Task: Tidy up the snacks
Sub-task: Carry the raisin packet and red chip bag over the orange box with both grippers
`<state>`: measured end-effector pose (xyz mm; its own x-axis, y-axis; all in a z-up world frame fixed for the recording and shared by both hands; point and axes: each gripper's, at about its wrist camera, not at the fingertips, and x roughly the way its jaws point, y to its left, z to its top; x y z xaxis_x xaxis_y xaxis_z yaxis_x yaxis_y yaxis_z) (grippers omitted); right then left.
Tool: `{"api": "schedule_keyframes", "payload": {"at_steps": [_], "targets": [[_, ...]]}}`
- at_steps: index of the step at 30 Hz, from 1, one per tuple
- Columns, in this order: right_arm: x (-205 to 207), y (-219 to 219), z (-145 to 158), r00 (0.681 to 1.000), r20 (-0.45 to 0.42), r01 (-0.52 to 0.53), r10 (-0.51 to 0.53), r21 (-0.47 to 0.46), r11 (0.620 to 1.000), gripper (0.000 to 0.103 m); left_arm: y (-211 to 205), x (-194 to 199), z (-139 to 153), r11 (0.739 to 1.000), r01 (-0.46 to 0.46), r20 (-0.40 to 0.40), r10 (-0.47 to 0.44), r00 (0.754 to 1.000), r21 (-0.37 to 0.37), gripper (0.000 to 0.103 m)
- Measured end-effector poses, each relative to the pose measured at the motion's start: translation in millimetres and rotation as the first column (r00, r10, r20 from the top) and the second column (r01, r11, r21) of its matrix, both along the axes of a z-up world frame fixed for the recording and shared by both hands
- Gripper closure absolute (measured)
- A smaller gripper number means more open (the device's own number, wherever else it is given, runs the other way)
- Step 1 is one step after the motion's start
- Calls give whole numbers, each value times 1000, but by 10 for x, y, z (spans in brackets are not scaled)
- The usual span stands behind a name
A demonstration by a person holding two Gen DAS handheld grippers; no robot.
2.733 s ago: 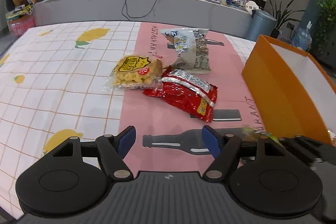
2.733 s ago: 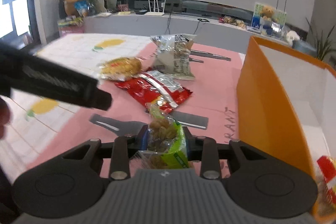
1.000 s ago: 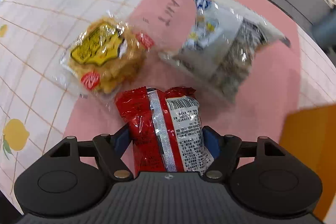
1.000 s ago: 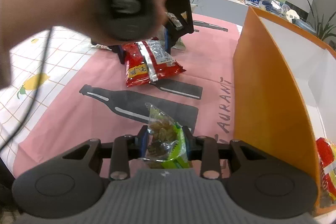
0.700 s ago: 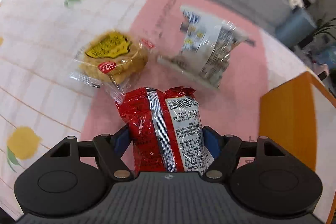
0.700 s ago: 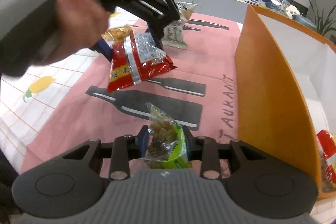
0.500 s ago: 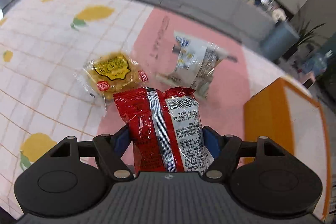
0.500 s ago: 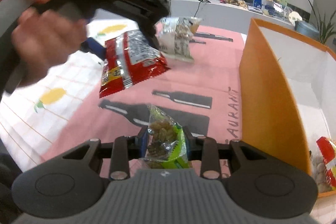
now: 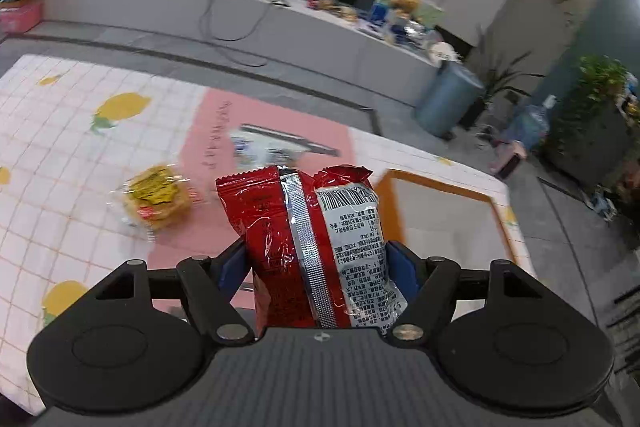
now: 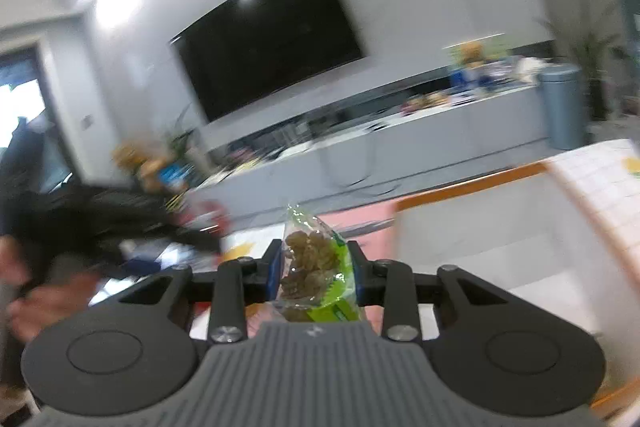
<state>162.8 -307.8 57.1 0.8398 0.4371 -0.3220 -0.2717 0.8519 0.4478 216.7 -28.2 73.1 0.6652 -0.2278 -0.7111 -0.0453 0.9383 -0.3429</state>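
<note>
Tablecloth [image 9: 60, 155] below; fingers [image 9: 232, 263] clamp red packet [image 9: 312, 247] (upright).

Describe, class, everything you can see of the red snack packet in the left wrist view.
The red snack packet is a glossy, crinkled foil pouch with a silver seam down its back, a white panel of printed text and a barcode, and a serrated top edge. It stands upright, clamped between the blue pads of the left hand-held gripper, lifted clear of the pink mat. Only the pads touch it.
</note>
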Motion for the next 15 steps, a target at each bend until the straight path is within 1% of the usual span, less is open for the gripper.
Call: {"api": "schedule_keyframes", "payload": {"at_steps": [2, 3, 5, 7, 9, 12, 13, 15], "targets": [[57, -259, -84, 1000, -9, 29, -28, 51, 998, 72, -126, 2, 49, 999, 33, -2, -33, 999, -9, 19], [92, -366, -127, 998, -31, 53, -52, 56, 997, 72, -182, 8, 61, 999, 43, -5, -43, 999, -20, 19], [157, -497, -198, 991, -69, 115, -113, 22, 993, 72, -295, 34, 55, 997, 66, -8, -66, 998, -37, 19], [245, -550, -263, 983, -96, 156, -159, -36, 987, 72, -438, 55, 52, 996, 88, -5, -88, 996, -28, 19], [399, -547, -354, 977, -150, 139, -153, -97, 986, 72, -564, 59, 40, 994, 107, -4, -107, 994, -18, 19], [581, -502, -508, 956, -247, 123, -157, -149, 981, 72, -720, 20, 18, 990, 140, -6, -140, 990, -13, 19], [629, -501, -539, 948, -269, 126, -167, -164, 978, 72, -786, 26, 1, 988, 155, -5, -155, 988, -4, 19], [680, -503, -557, 941, -285, 135, -182, -177, 975, 72, -895, 13, -13, 985, 174, -6, -174, 985, 12, 19]]}}
